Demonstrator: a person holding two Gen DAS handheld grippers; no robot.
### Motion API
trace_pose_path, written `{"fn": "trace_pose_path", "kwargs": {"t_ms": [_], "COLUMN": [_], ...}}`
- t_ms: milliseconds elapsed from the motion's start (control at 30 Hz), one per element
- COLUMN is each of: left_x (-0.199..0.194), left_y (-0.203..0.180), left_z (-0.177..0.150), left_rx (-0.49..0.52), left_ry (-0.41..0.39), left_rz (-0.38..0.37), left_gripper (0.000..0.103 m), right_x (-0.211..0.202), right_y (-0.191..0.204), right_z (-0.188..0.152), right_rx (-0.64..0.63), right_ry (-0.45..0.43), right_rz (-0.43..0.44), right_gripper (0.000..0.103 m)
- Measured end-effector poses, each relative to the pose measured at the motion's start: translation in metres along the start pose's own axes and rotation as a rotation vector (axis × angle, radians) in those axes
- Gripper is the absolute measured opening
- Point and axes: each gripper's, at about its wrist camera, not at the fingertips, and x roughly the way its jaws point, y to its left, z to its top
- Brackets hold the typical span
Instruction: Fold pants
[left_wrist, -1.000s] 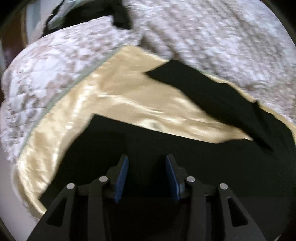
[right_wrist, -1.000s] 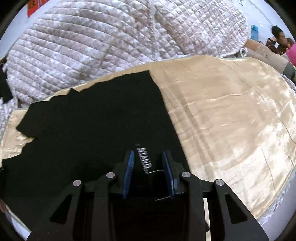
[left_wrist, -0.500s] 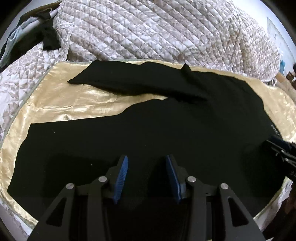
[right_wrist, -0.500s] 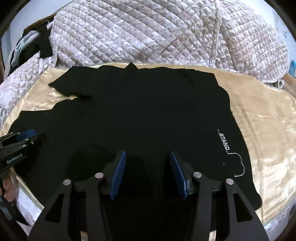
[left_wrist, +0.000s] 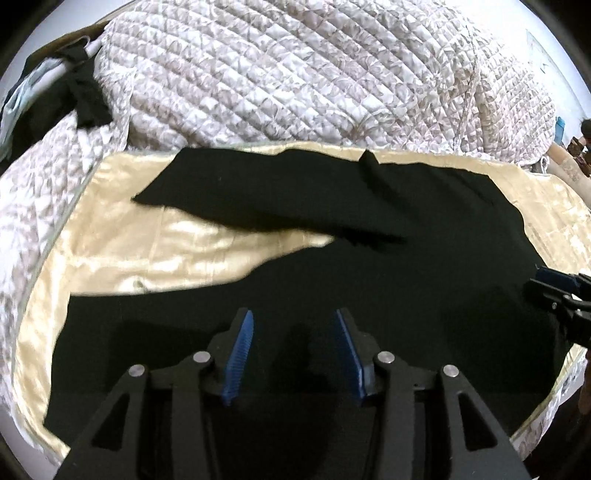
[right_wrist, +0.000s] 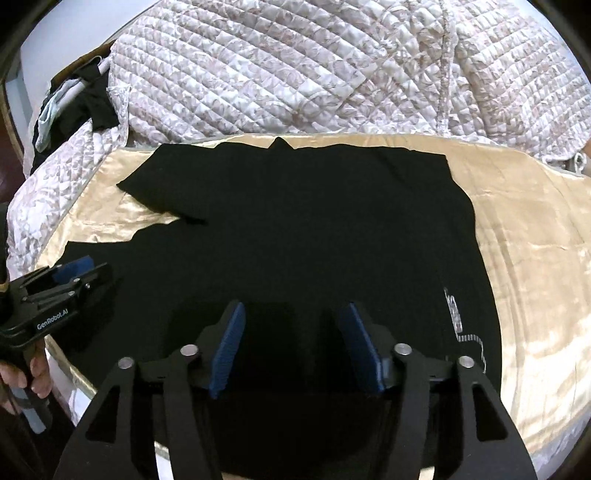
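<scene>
Black pants lie spread flat on a gold satin sheet, legs pointing left and white lettering near the right edge. My left gripper is open and empty, above the near leg; it also shows at the left of the right wrist view. My right gripper is open and empty above the near waist part; its tip shows at the right of the left wrist view.
A quilted white-and-beige blanket is heaped behind the sheet and runs down its left side. Dark and pale blue clothes lie at the far left. The bed's near edge runs just below the grippers.
Both grippers have pulled back and up from the pants. The right gripper let go of the cloth by the lettering and opened wide. The pants now lie spread flat.
</scene>
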Motion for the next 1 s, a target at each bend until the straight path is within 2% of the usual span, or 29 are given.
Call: {"fn": "trace_pose_path", "kwargs": {"t_ms": [300, 533, 700, 867, 933, 1000], "left_x": [0.036, 0.108, 0.168, 0.206, 0.215, 0.221], "left_y": [0.027, 0.055, 0.063, 0.073, 0.067, 0.055], "left_z": [0.068, 0.131, 0.158, 0.174, 0.176, 0.173], "left_rx": [0.024, -0.023, -0.007, -0.016, 0.019, 0.083], "left_ry": [-0.037, 0.003, 0.047, 0.058, 0.048, 0.032], "left_rz": [-0.021, -0.046, -0.015, 0.025, 0.045, 0.096], "left_gripper": [0.063, 0.065, 0.066, 0.068, 0.072, 0.073], "right_x": [0.028, 0.077, 0.12, 0.163, 0.178, 0.184], "right_y": [-0.023, -0.051, -0.065, -0.075, -0.074, -0.067], "right_z": [0.058, 0.114, 0.145, 0.174, 0.183, 0.187], "right_rx": [-0.033, -0.022, -0.016, -0.022, -0.039, -0.086], "right_ry": [0.021, 0.063, 0.094, 0.116, 0.128, 0.125], "right_rz": [0.026, 0.043, 0.041, 0.001, -0.015, -0.046], "right_gripper": [0.059, 0.063, 0.063, 0.063, 0.066, 0.066]}}
